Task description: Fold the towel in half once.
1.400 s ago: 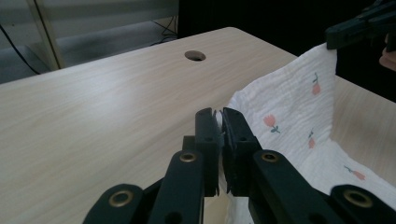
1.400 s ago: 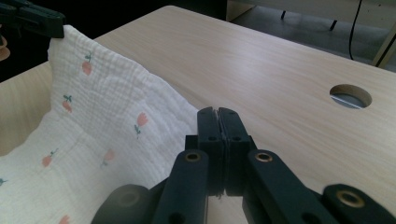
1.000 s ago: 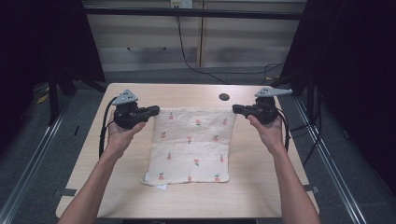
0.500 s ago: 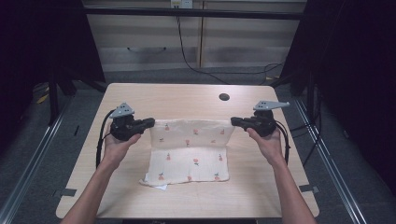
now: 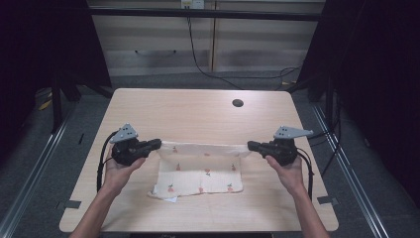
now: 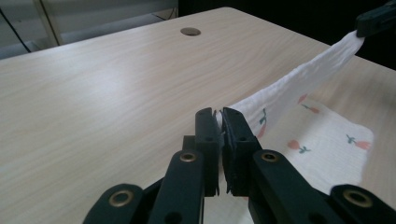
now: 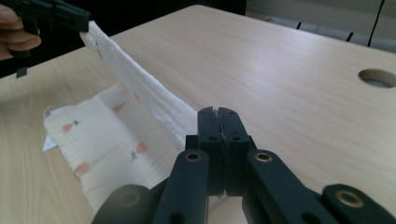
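Note:
A white cloth [image 5: 200, 171] printed with small red flowers lies on the wooden table [image 5: 198, 114], its far edge lifted and stretched taut between both grippers. My left gripper [image 5: 157, 144] is shut on the cloth's far left corner; in the left gripper view the jaws [image 6: 220, 126] pinch the cloth [image 6: 299, 81], which runs off to the other gripper [image 6: 376, 21]. My right gripper [image 5: 250, 145] is shut on the far right corner; in the right gripper view the closed jaws [image 7: 218, 122] hold the cloth [image 7: 144, 95]. The near part of the cloth rests on the table.
A round cable hole [image 5: 237, 103] sits in the table's far right part. Bare tabletop stretches beyond the cloth. Metal floor rails [image 5: 39, 153] run along both sides of the table, and dark curtains stand left and right.
Both grippers have come toward the near side and down, carrying the cloth's far edge with them. The cloth now folds over itself and covers less of the table.

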Demonstrator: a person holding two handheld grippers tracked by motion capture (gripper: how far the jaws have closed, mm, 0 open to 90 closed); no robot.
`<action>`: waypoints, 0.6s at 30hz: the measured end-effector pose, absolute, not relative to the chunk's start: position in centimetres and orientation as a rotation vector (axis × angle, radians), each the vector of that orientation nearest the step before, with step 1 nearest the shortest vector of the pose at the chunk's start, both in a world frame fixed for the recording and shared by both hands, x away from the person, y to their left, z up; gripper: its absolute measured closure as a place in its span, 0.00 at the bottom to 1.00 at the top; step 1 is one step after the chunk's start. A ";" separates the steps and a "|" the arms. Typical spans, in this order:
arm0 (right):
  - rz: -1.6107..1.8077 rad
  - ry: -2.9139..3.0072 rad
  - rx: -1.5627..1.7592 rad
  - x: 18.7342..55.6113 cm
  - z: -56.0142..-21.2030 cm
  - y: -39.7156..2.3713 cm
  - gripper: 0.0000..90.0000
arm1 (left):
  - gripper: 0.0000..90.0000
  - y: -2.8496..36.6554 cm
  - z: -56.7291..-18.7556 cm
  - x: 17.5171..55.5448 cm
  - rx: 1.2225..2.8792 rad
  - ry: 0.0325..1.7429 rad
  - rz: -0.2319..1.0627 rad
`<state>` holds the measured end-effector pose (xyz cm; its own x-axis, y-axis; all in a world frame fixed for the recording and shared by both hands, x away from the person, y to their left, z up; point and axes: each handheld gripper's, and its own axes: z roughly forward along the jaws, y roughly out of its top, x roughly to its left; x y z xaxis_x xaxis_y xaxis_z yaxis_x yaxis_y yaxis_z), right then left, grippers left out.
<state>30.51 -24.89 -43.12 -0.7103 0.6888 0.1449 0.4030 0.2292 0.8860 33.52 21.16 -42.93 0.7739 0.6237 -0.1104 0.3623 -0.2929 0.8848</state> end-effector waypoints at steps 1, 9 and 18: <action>1.467 2.242 1.022 30.2 -43.5 -24.8 0.99 | 0.95 21.2 -43.1 33.2 1.925 0.749 0.309; 1.427 2.295 1.025 28.1 -44.6 -25.0 0.99 | 0.95 21.1 -44.4 31.4 2.008 0.717 0.278; 1.364 2.391 1.059 26.6 -47.5 -24.7 0.99 | 0.95 21.1 -47.4 29.8 2.075 0.719 0.220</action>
